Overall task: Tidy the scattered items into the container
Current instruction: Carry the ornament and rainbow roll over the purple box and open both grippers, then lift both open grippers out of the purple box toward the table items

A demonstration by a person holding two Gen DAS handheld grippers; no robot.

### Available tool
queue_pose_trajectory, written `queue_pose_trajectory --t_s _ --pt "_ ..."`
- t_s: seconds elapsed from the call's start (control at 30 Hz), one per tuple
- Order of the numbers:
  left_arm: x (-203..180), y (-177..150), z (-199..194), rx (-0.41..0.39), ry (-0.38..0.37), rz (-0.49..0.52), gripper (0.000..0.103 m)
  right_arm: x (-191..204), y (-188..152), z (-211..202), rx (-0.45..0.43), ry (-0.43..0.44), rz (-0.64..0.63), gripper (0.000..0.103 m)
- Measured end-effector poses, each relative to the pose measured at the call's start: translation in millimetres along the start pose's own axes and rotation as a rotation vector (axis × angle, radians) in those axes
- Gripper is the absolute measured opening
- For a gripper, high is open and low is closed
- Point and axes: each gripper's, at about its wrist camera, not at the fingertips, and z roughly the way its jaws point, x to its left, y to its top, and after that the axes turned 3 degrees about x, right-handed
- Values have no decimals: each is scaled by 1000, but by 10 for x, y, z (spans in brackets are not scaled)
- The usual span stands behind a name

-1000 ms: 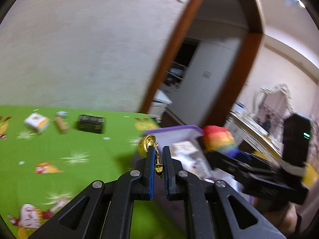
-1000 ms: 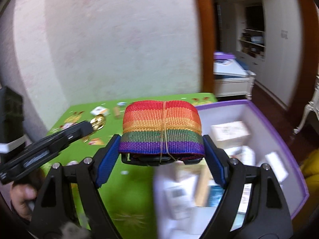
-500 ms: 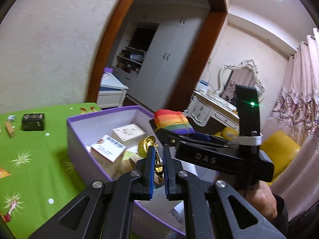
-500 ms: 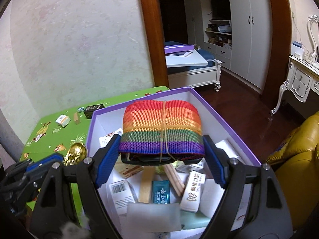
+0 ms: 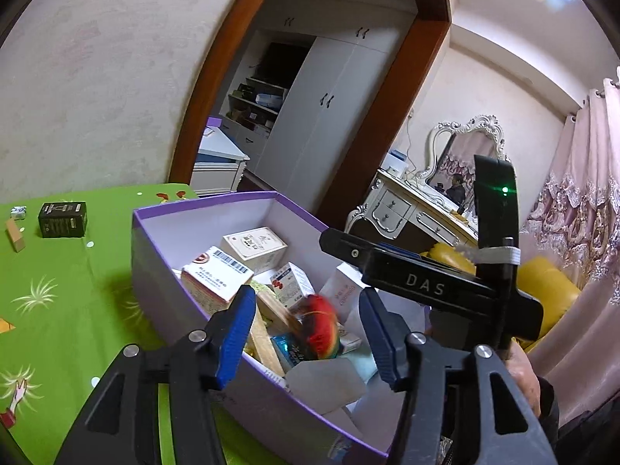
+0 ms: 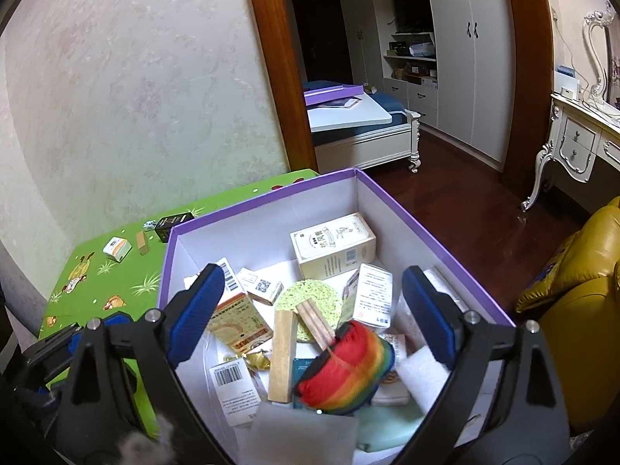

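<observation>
A purple-rimmed white box (image 6: 263, 203) (image 5: 201, 203) holds several small cartons. Over it my right gripper (image 6: 312, 290) is opening, with nothing between its pads. The rainbow woven roll (image 6: 345, 368) (image 5: 319, 329) is blurred and lies loose among the cartons below. My left gripper (image 5: 306, 310) is also opening and holds nothing. A gold trinket (image 6: 257, 360) lies in the box near its left wall. Out on the green tablecloth (image 5: 50, 310) sit a black box (image 5: 62, 219), a wooden block (image 5: 14, 234) and a white-orange packet (image 6: 116, 248).
The box stands at the table's right end, past which are a dark wood floor (image 6: 465, 193), a yellow sofa (image 6: 573, 290) and a white dresser (image 6: 573, 147). A pale wall and a doorway rise behind the table. A hand (image 5: 521, 368) grips the right tool.
Both grippers swung from the table to above the box, then opened. The rainbow roll left the right jaws and the gold trinket left the left jaws; both now lie in the box.
</observation>
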Motion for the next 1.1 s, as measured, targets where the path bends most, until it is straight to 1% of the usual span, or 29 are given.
queue_pose_trajectory --t_s 0.1,0.17,0.33,0.43,0.47,0.6,0.67,0.83,0.97,1.1 --pt "92 20 -62 -25 10 -22 58 63 8 -4 -2 6 -10 93" --pt "148 24 -149 -47 21 -33 63 110 16 -10 -5 5 -18 93" --pt "330 52 -357 -100 55 -62 72 277 49 -23 -18 28 -22 94" --pt "478 65 -482 -132 91 -86 80 476 99 -41 -39 57 -43 97" --pt "528 69 -525 -143 105 -95 81 535 117 -46 -46 66 -51 99" --pt "726 83 -719 -177 167 -113 83 852 163 -26 -71 108 -91 102" --pt "836 82 -833 -195 202 -122 85 993 180 4 -69 128 -105 102" --pt "1106 96 -987 -227 271 -149 85 1361 193 81 -55 181 -142 102" --pt "1320 95 -1088 -249 327 -165 86 1647 171 198 -53 189 -169 102" --pt "1518 74 -1167 -258 395 -156 88 1846 166 349 -38 199 -165 102"
